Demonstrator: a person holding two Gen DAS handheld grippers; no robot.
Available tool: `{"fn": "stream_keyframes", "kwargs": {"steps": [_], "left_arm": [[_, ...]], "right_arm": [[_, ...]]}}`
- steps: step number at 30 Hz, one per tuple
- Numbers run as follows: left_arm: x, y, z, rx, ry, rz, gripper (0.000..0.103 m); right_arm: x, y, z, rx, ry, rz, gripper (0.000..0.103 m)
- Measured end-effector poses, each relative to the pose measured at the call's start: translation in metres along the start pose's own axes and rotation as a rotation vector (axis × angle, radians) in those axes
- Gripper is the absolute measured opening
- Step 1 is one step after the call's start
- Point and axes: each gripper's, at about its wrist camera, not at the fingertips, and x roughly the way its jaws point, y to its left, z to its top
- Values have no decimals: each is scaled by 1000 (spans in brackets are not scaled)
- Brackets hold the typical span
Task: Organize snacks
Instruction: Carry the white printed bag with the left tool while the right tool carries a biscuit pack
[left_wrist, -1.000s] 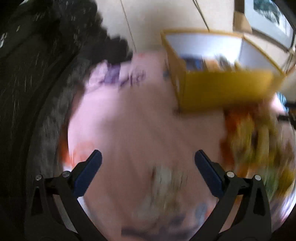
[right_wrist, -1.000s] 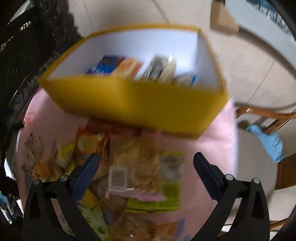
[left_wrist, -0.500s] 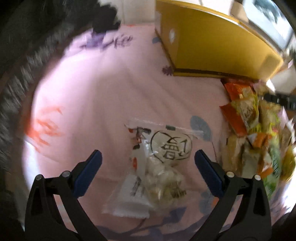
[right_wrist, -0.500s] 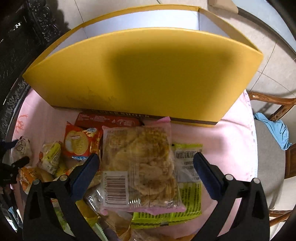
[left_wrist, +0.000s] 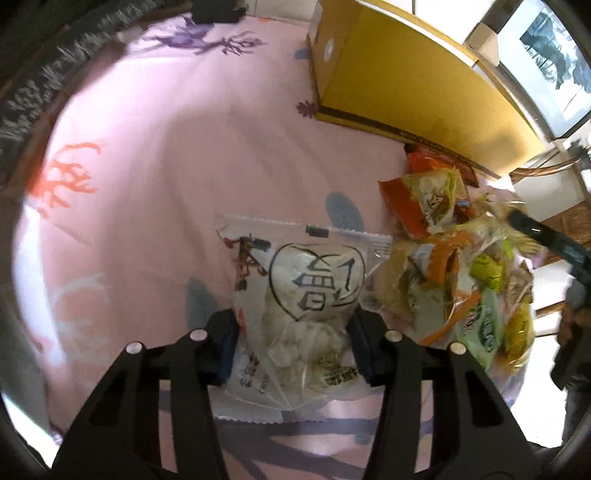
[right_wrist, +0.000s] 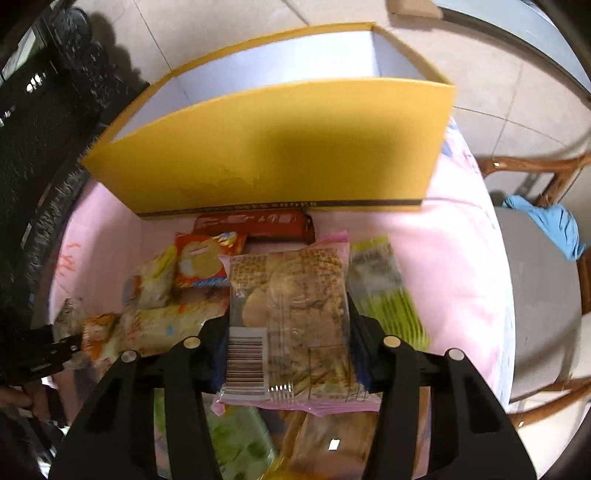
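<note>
My left gripper (left_wrist: 293, 343) is shut on a clear-and-white snack packet with a black heart print (left_wrist: 303, 295), which lies on the pink tablecloth (left_wrist: 166, 166). My right gripper (right_wrist: 290, 347) is shut on a clear cracker packet with a pink edge and a barcode (right_wrist: 288, 317). A pile of snack packets (left_wrist: 461, 266) lies right of the left gripper; it also shows in the right wrist view (right_wrist: 177, 288). The yellow box (right_wrist: 280, 147) stands open behind the pile, its white inside showing, and also shows in the left wrist view (left_wrist: 413, 81).
A red bar packet (right_wrist: 255, 221) lies against the box's front wall. A green packet (right_wrist: 384, 291) lies right of the crackers. A wooden chair with a blue cloth (right_wrist: 546, 225) stands at the table's right. The other gripper shows at the left edge (right_wrist: 33, 354).
Both grippers have dropped toward the table and closed: the left on the heart-print packet, the right on the cracker packet. The box now looks farther and higher.
</note>
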Motion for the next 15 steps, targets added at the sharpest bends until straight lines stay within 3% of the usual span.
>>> {"fn": "stream_keyframes", "kwargs": {"steps": [7,9,12,15], "left_arm": [[-60,7,-2,-51,-107,22,50],[-82,-3,3,-9,-160,49,50],[-97,-20,28,52,-182,57,51],[-115,-33,65,75,-282,70,51]], "right_arm": [[-64,-15,18,57,-131,96,52],[-81,-16,31,48,-182,101,52],[-104,-17,54,37,-263,127,52],[-116,-17,86,16,-335,104,52]]}}
